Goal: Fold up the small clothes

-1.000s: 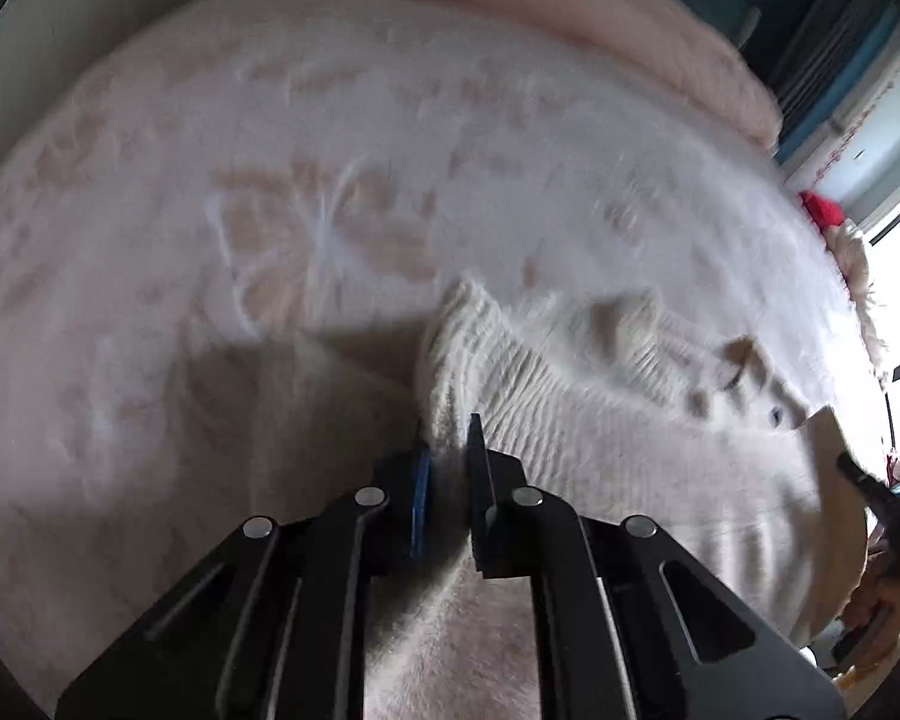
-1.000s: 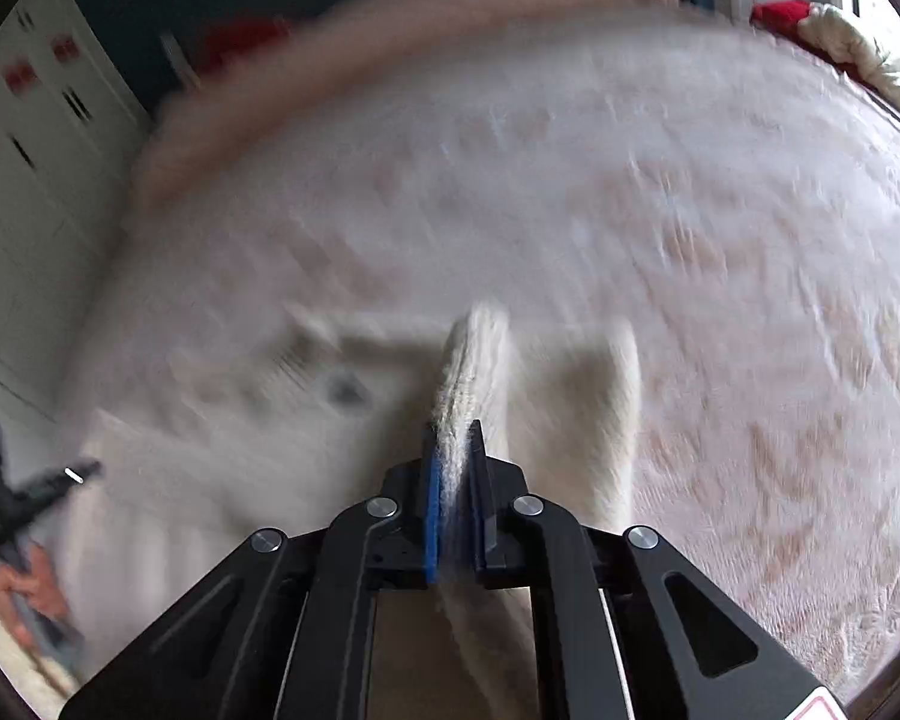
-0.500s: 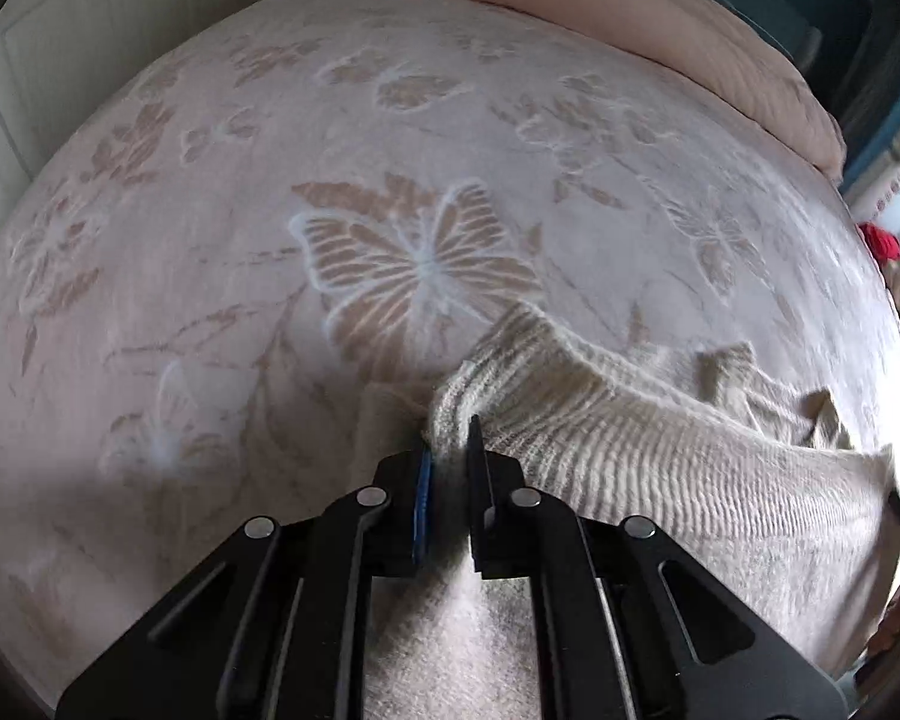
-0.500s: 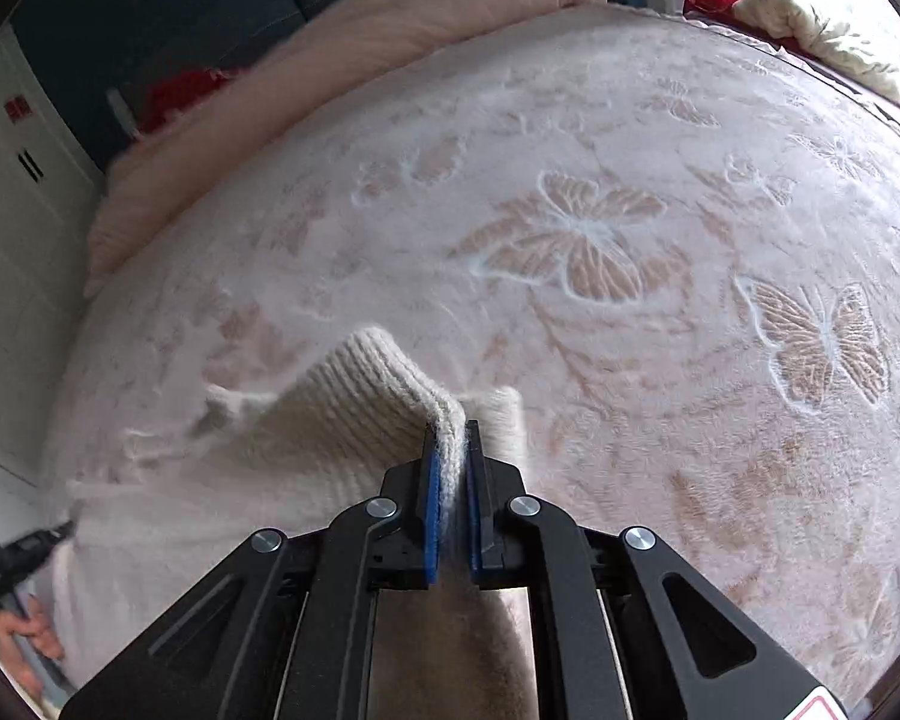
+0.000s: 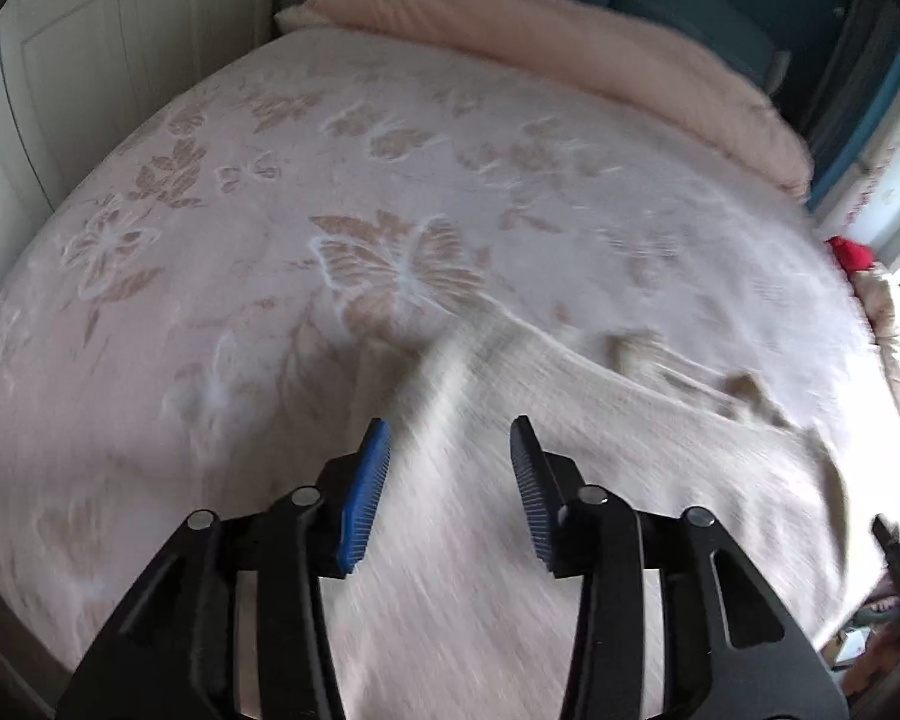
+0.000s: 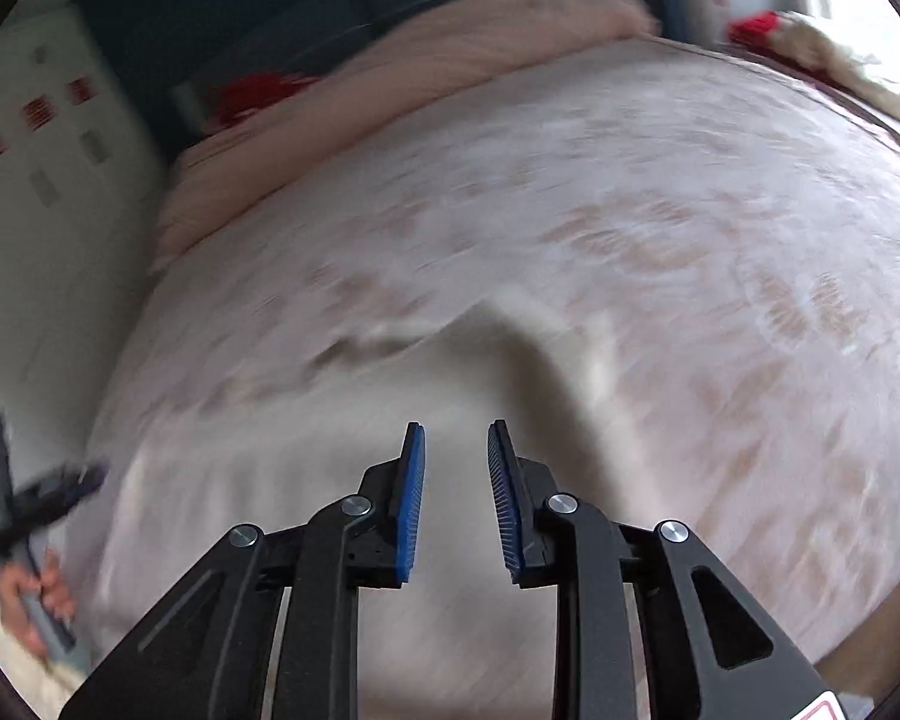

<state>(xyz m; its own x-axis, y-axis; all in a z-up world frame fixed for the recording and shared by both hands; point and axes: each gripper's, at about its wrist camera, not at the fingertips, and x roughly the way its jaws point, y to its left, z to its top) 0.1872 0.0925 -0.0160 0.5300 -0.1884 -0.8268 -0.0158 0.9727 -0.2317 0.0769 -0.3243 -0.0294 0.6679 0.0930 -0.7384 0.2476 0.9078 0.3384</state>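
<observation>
A small cream knitted sweater (image 5: 570, 450) lies on the bed, blurred by motion, its folded edge pointing away from me. My left gripper (image 5: 450, 429) is open above the sweater's left part, with nothing between its blue pads. In the right wrist view the same sweater (image 6: 390, 420) spreads below my right gripper (image 6: 455, 429), which is also open and empty. My other gripper and the hand that holds it show at that view's left edge (image 6: 30, 516).
The bed has a pale pink cover with butterfly and flower patterns (image 5: 390, 264). A rolled pink blanket (image 5: 570, 60) lies along the far end. White cabinet doors (image 5: 90, 60) stand to the left. Red items (image 5: 852, 252) lie at the right bedside.
Both grippers were shut on the sweater's edges. They have let go, opened, and drawn back. The sweater now lies on the bed.
</observation>
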